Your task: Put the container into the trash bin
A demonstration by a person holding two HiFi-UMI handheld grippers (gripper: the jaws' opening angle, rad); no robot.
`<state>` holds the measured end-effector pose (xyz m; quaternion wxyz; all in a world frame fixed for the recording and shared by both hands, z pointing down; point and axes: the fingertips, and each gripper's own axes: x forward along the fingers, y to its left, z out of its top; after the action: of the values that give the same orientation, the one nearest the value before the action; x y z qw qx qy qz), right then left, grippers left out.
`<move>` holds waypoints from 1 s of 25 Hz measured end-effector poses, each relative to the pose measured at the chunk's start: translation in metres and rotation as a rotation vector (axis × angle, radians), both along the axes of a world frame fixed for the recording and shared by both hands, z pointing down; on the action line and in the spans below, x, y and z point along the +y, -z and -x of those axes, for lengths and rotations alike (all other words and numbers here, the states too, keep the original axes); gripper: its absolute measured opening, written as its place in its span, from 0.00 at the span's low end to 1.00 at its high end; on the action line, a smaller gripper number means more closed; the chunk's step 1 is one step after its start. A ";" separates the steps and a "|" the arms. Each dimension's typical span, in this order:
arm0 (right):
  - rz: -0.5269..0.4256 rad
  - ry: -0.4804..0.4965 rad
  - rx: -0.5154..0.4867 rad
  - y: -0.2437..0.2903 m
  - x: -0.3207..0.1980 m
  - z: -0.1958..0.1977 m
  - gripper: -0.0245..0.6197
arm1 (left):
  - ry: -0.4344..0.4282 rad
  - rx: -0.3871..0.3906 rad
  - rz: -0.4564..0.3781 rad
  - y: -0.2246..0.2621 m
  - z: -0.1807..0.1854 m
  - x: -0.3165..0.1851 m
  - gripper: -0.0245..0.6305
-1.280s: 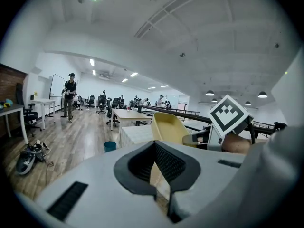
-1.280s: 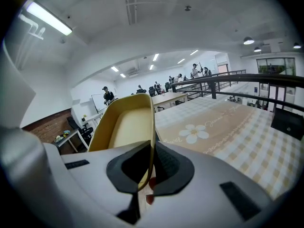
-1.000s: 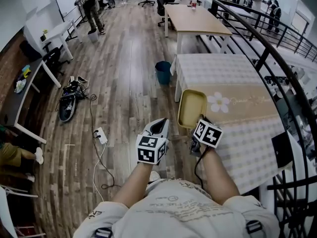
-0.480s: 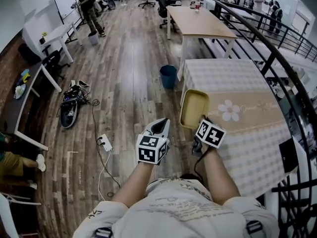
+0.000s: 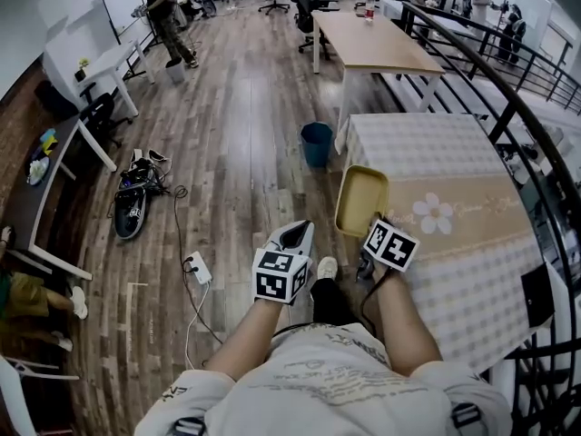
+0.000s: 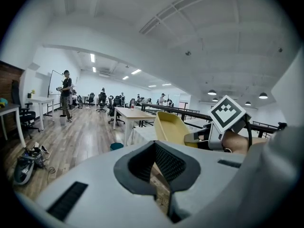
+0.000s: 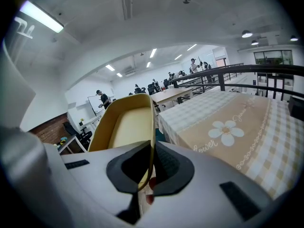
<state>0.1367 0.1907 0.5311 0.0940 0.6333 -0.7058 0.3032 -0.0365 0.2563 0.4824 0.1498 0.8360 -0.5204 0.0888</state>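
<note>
Right gripper (image 7: 151, 167) clenched on the thin rim of the smooth, yellow, rectangular container (image 5: 360, 200), carried at its 12 o'clock beside the checked tablecloth (image 5: 427, 143). Left gripper (image 5: 292, 234) closed, empty. Round blue trash bin (image 5: 317, 143) at 11 o'clock, nearer than a second ago.

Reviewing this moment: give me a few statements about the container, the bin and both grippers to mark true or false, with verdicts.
1. The right gripper is shut on the rim of the yellow container. True.
2. The container lies in the blue trash bin. False: it is held in the air near the edge of the table.
3. The left gripper carries a bottle. False: nothing is between its jaws.
4. The trash bin stands on the wooden floor beside the table with the checked cloth. True.
</note>
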 end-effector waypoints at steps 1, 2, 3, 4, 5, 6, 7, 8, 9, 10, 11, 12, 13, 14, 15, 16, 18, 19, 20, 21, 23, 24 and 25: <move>-0.002 0.003 -0.002 -0.001 -0.008 0.002 0.04 | 0.002 -0.005 -0.004 0.001 0.003 -0.008 0.04; -0.003 0.004 -0.004 -0.002 -0.016 0.005 0.05 | 0.004 -0.011 -0.008 0.002 0.006 -0.017 0.04; -0.004 0.005 -0.005 -0.003 -0.024 0.008 0.04 | 0.006 -0.015 -0.013 0.003 0.010 -0.026 0.04; -0.006 0.005 -0.006 -0.004 -0.033 0.010 0.05 | 0.009 -0.017 -0.017 0.004 0.014 -0.035 0.04; -0.009 0.005 -0.006 -0.004 -0.043 0.012 0.04 | 0.013 -0.017 -0.022 0.005 0.017 -0.044 0.04; -0.012 0.005 -0.007 -0.003 -0.053 0.015 0.04 | 0.017 -0.016 -0.025 0.005 0.021 -0.054 0.04; -0.014 0.005 -0.008 -0.003 -0.063 0.017 0.05 | 0.020 -0.015 -0.026 0.005 0.024 -0.064 0.04; -0.015 0.003 -0.010 -0.003 -0.073 0.018 0.05 | 0.021 -0.016 -0.025 0.004 0.027 -0.073 0.04; -0.016 0.001 -0.012 -0.002 -0.083 0.019 0.04 | 0.019 -0.017 -0.022 0.003 0.028 -0.083 0.04; -0.016 -0.001 -0.012 -0.002 -0.094 0.020 0.04 | 0.016 -0.017 -0.019 0.003 0.028 -0.094 0.04; -0.015 -0.002 -0.010 -0.002 -0.105 0.020 0.04 | 0.012 -0.016 -0.016 0.002 0.028 -0.105 0.04; -0.013 -0.001 -0.006 -0.002 -0.116 0.021 0.04 | 0.010 -0.015 -0.014 0.001 0.029 -0.116 0.04; -0.010 0.000 -0.003 -0.003 -0.127 0.022 0.04 | 0.009 -0.013 -0.012 0.001 0.029 -0.127 0.04; -0.007 0.001 -0.002 -0.004 -0.138 0.024 0.04 | 0.009 -0.012 -0.011 0.001 0.031 -0.138 0.04; -0.004 0.001 -0.004 -0.004 -0.148 0.025 0.04 | 0.009 -0.011 -0.011 0.001 0.033 -0.148 0.04; -0.001 0.001 -0.007 -0.004 -0.159 0.027 0.04 | 0.009 -0.010 -0.011 0.002 0.035 -0.160 0.04; 0.008 -0.001 -0.012 -0.003 -0.183 0.029 0.04 | 0.014 -0.007 -0.010 0.005 0.040 -0.184 0.04; 0.014 -0.001 -0.012 -0.002 -0.196 0.030 0.04 | 0.018 -0.005 -0.007 0.007 0.042 -0.197 0.04; 0.019 -0.001 -0.013 -0.001 -0.209 0.031 0.04 | 0.022 -0.004 -0.004 0.009 0.045 -0.209 0.04; 0.024 0.001 -0.014 -0.001 -0.222 0.032 0.04 | 0.027 -0.003 -0.001 0.010 0.046 -0.221 0.04; 0.030 0.005 -0.018 0.001 -0.249 0.034 0.04 | 0.033 -0.004 0.008 0.012 0.048 -0.247 0.04; 0.032 0.009 -0.019 0.002 -0.262 0.035 0.04 | 0.034 -0.005 0.011 0.012 0.048 -0.261 0.04; 0.033 0.013 -0.019 0.003 -0.276 0.036 0.04 | 0.034 -0.007 0.015 0.013 0.048 -0.275 0.04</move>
<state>0.1004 -0.0851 0.5281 0.0997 0.6243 -0.7056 0.3201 -0.0843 -0.0186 0.4698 0.1556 0.8255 -0.5346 0.0928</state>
